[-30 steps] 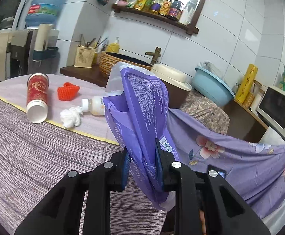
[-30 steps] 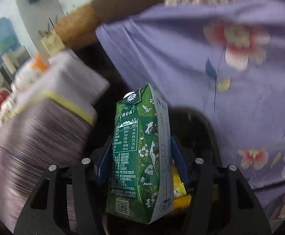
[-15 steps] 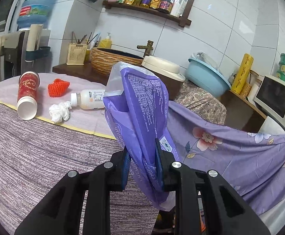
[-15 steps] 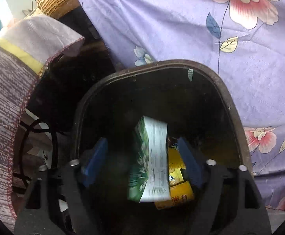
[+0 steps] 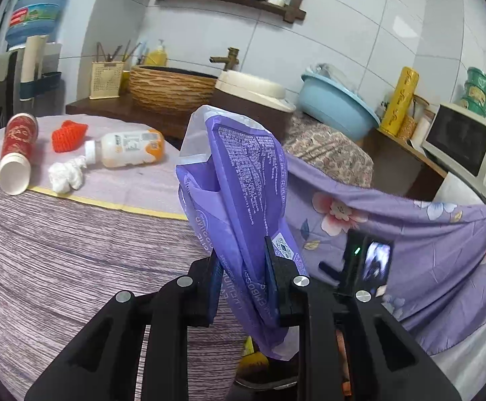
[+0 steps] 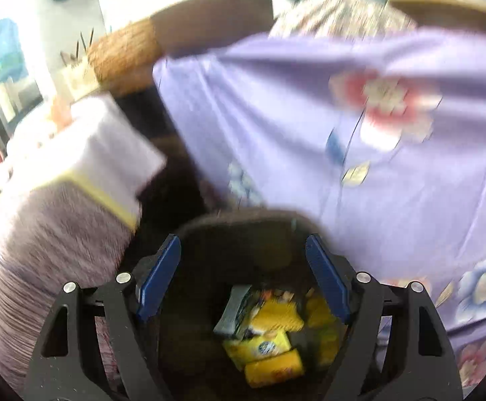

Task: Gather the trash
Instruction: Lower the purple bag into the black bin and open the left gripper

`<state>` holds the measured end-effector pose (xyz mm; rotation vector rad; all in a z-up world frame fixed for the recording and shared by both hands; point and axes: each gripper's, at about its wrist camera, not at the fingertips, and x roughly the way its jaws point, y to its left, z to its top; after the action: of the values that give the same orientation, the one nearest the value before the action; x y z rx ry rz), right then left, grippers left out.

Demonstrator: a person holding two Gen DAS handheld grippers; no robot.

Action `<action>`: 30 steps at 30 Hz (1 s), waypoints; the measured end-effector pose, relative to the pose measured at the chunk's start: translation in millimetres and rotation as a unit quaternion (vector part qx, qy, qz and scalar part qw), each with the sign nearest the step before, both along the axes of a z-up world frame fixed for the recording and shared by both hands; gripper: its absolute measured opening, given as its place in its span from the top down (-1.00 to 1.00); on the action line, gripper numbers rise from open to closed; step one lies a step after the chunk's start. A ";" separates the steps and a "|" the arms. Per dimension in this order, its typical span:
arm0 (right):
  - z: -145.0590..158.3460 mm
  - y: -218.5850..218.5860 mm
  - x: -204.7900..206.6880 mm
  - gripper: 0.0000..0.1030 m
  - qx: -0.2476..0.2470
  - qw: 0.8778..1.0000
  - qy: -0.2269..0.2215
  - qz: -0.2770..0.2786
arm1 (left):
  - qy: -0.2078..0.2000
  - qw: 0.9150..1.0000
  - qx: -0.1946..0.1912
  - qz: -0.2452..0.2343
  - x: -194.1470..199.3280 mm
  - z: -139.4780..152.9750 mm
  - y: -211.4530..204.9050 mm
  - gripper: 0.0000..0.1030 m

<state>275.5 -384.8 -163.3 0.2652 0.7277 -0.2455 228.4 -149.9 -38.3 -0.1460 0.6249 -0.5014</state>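
Observation:
My left gripper point(image 5: 243, 280) is shut on a crumpled purple plastic bag point(image 5: 243, 180) and holds it upright over the table's right edge. On the table lie a red paper cup point(image 5: 17, 152), a red foam net point(image 5: 68, 135), a white tissue wad point(image 5: 66, 177) and a small plastic bottle point(image 5: 129, 148). My right gripper point(image 6: 243, 280) is open and empty above a dark trash bin point(image 6: 243, 230). The green milk carton point(image 6: 236, 307) lies inside the bin among yellow wrappers point(image 6: 269, 344). The right wrist view is blurred.
A striped cloth covers the table point(image 5: 59, 267). A purple floral sheet point(image 5: 393, 234) hangs to the right of the bin. Behind stand a woven basket point(image 5: 172, 88), a blue basin point(image 5: 336, 105) and a microwave point(image 5: 466, 147). The other gripper's camera point(image 5: 369, 264) shows low right.
My right gripper opened and let go of the green carton, which dropped into the bin; the gripper then tilted up. My left gripper kept hold of the purple bag and shifted slightly.

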 end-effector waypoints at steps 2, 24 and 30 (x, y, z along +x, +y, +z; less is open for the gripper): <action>19.2 -7.5 -2.2 -0.50 -0.017 1.000 -0.019 -0.011 | 0.003 1.000 0.007 -0.008 0.7 -5.8 -9.7 0.56; 130.8 -59.3 -45.3 -0.57 -0.069 0.990 -0.118 -0.038 | 0.049 0.986 0.119 -0.109 4.9 -104.8 -139.1 0.55; 125.4 -72.7 -55.2 -0.57 -0.054 0.991 -0.116 -0.050 | 0.059 0.980 0.156 -0.111 11.4 -137.3 -159.9 0.56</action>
<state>220.2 -457.5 -37.9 0.2218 0.4697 -0.3419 239.8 -309.8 -175.6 0.1953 0.8334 -0.6064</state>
